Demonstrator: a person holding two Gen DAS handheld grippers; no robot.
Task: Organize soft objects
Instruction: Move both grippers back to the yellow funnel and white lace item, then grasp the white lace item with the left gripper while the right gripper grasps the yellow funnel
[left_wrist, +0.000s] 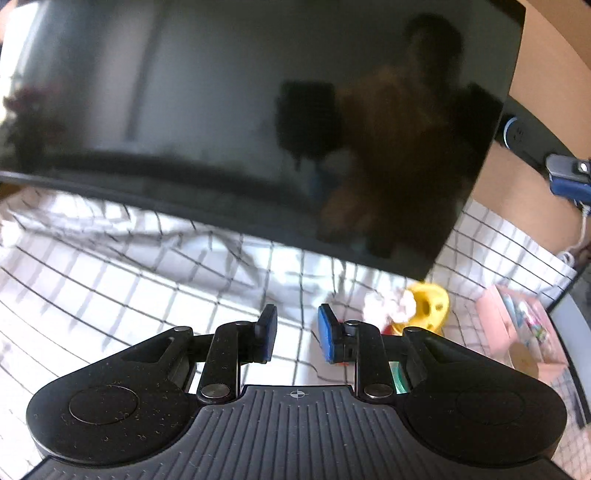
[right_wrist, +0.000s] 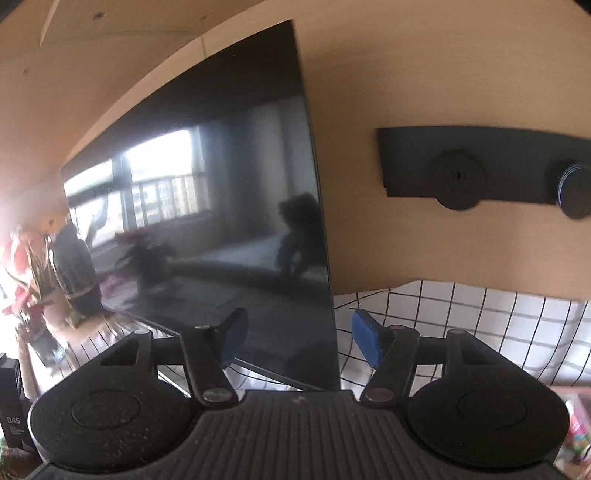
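Checked cloth (left_wrist: 129, 280) covers the surface under a dark screen (left_wrist: 240, 110); we see a yellow soft toy (left_wrist: 430, 304) lying loose near the screen's lower right corner, with a pink box (left_wrist: 517, 328) toward the cloth's right edge, so sorting seems barely begun; our left gripper (left_wrist: 297, 332) tilts down, narrowly parted, empty; our right gripper (right_wrist: 295, 338), wider apart, holds nothing

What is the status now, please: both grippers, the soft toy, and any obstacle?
Left gripper open, empty. Right gripper open, empty. Yellow soft toy lies untouched on checked cloth, right of left gripper. Big black screen stands close ahead.
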